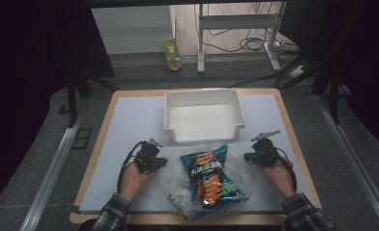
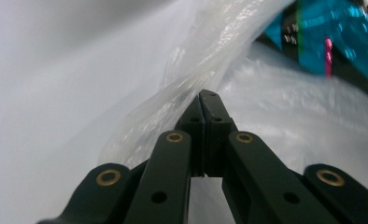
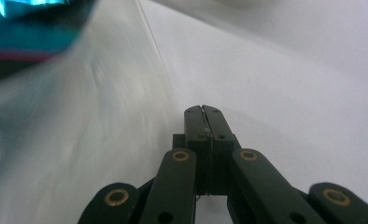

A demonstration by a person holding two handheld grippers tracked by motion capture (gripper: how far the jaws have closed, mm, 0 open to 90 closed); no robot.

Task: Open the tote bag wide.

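Clear plastic bag (image 1: 178,185) with blue chip packet (image 1: 210,177) inside — flat on white mat (image 1: 125,125), near edge. Left gripper (image 1: 159,162) clenched on bag's left edge, right gripper (image 1: 247,156) pinched tight on right edge. White bin (image 1: 204,115) just beyond — apart.

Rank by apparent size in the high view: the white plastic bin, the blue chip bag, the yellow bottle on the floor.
1. White plastic bin, largest.
2. Blue chip bag.
3. Yellow bottle, smallest, though it stands farther from the camera, so its true size is unsure.

Left gripper (image 1: 159,161) fingers (image 2: 194,114) pressed together; right gripper (image 1: 247,156) likewise.
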